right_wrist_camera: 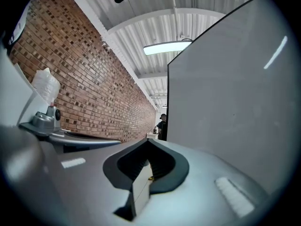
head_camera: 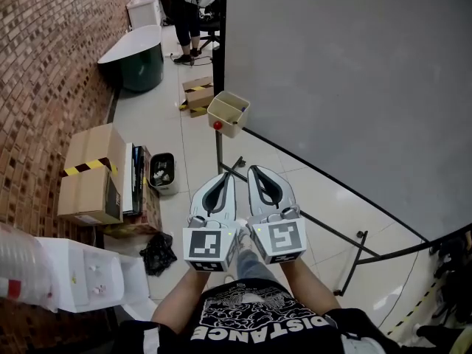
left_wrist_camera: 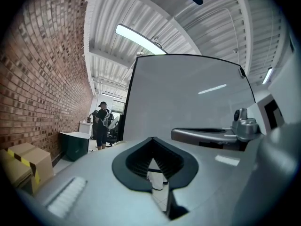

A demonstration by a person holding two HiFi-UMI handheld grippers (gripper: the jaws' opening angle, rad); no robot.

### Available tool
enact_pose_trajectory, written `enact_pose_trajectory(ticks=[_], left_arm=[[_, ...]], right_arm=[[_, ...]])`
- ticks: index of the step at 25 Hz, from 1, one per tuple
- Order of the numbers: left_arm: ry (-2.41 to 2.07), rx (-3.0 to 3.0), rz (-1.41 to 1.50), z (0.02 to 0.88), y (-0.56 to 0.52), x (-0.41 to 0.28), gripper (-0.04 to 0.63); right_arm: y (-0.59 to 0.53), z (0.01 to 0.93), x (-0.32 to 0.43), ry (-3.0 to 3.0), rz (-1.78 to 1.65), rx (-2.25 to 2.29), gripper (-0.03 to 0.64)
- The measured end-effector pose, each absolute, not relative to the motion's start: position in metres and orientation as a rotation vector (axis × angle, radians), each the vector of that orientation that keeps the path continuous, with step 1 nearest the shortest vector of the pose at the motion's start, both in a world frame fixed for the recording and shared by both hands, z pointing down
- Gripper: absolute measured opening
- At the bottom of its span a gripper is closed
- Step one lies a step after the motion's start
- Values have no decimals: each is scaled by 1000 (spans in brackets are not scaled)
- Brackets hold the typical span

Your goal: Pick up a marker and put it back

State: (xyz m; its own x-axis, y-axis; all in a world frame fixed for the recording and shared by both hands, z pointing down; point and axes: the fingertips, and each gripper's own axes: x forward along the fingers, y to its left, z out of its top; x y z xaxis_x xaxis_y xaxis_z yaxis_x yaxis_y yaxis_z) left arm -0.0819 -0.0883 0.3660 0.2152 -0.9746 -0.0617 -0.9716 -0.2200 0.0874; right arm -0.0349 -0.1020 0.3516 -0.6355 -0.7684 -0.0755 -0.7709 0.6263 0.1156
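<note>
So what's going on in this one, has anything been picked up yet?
Nothing is in hand. The person holds the left gripper and the right gripper side by side in front of the body, both shut and empty. They face a grey board on a stand, with a beige bin at its lower corner, ahead of the grippers and untouched. No marker can be made out clearly.

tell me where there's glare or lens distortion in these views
Head view: sharp, evenly lit, the brick wall bows slightly. Left gripper view: heavy fisheye, dark corners, ceiling light blown out, glare streak on the board. Right gripper view: same fisheye, brick wall curves, a streak on the board too.
</note>
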Motion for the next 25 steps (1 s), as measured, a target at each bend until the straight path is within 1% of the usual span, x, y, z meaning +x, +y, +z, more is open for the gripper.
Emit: enact_pose_trajectory(ticks=[25], left_arm=[[-1969, 2379, -157, 374, -72, -80, 6]], right_arm=[[-81, 362, -36, 2849, 158, -1278, 0]])
